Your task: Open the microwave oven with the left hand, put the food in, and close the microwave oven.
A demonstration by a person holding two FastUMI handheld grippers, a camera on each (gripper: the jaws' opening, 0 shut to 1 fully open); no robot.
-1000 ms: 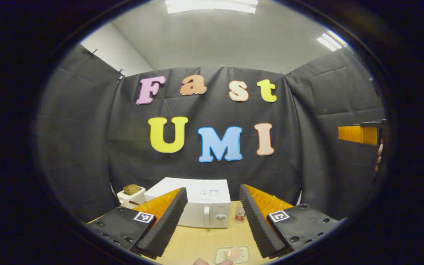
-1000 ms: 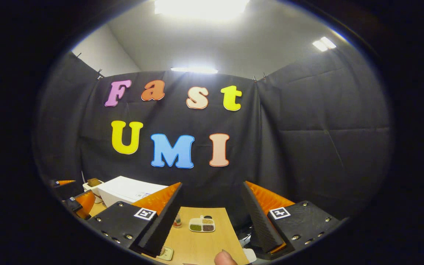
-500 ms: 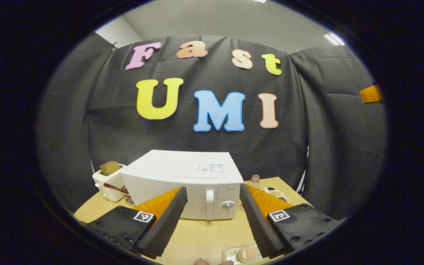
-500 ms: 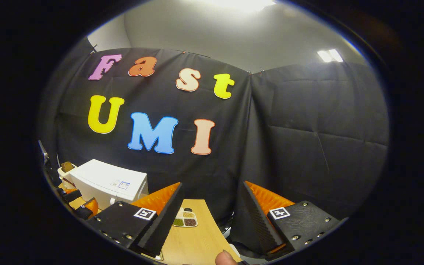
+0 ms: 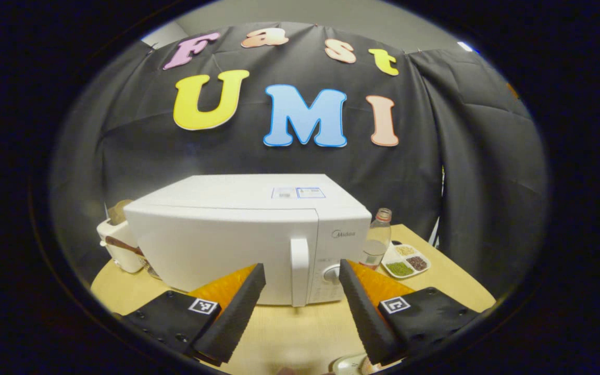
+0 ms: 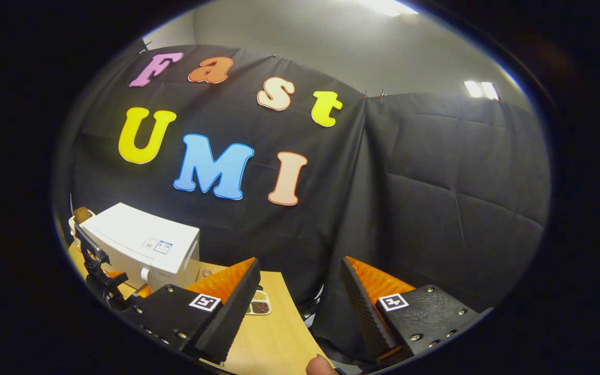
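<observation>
With the microwave oven (image 5: 248,239) shut on the counter (image 5: 289,333), the left tongs (image 5: 299,307) stand open and empty before its door handle (image 5: 299,271), which must be gripped next; the right tongs (image 6: 300,307) are open, empty.

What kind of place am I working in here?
Likely a staged kitchen corner in a cloth-walled booth: a closed white microwave oven on a light wooden table, with a white toaster and a divided snack tray beside it.
</observation>
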